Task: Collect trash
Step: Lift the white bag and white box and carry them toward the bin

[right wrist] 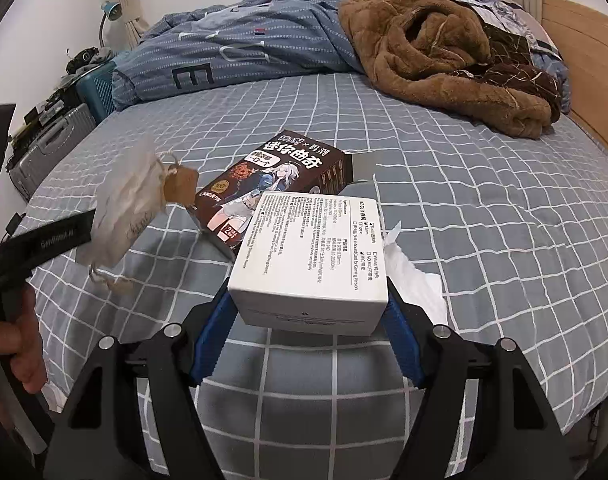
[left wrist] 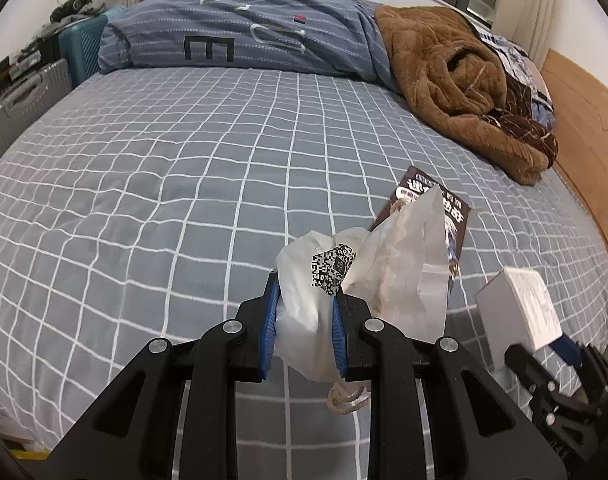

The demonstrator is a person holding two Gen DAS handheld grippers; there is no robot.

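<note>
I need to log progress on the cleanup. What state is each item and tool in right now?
Left tool: shut on the white bag, lifted.
Right tool: shut on the white box.
Cookie box: lying on the bed, end flap open.
White tissue: crumpled on the bed.

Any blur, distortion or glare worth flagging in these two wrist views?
Left wrist: strong fisheye bend in the bed sheet grid, dark vignette corners, white bag sharp in the left tool. Right wrist: same curvature; white box text legible in the right tool; the bag at left is motion-blurred. Even daylight, no harsh glare.
</note>
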